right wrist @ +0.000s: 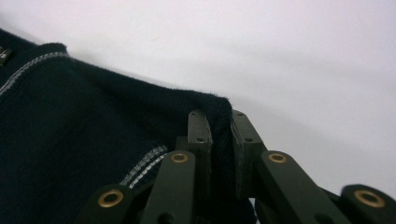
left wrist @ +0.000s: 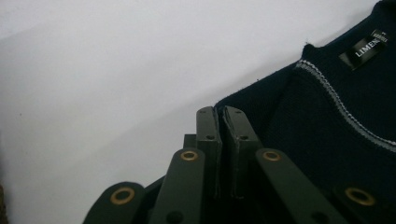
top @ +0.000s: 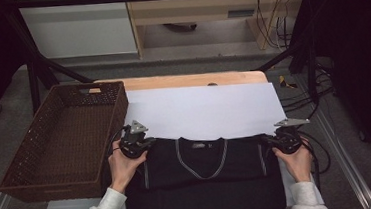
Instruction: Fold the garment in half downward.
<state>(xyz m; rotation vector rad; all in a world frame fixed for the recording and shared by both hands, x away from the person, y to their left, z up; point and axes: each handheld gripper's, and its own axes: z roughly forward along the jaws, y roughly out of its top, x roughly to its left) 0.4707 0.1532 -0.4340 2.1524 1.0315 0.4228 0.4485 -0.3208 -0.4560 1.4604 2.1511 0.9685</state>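
Currently both grippers sit at the far corners of a dark sweater (top: 204,175) laid flat on the near half of the table. Left gripper (top: 144,144) at the left shoulder corner, right gripper (top: 271,140) at the right shoulder corner; a hand behind each, grey sleeves coming in from the bottom edge.

Left gripper view: jaws pressed together, barely a slit between them, with the shoulder edge of the knit pinched at the tips. Collar label (left wrist: 369,46) and pale neckline stripe lie off to the right of the jaws.

Right gripper view: jaws clamped on a fold of the shoulder seam; the fabric humps up over the tips and fills the gap between the pads.

Edges: the sweater's top edge runs along the near edge of a white paper sheet (top: 204,110), collar centred, overlapping it slightly. The sheet covers the middle of the wooden table (top: 186,80), whose far edge stays bare.

Open room: the sheet beyond the collar is free across its whole width. Left side is tighter: a brown wicker basket (top: 32,161), nothing inside, stands just beside the left gripper, its near right corner close to the hand. Right side, cables trail off the table edge past the right hand.
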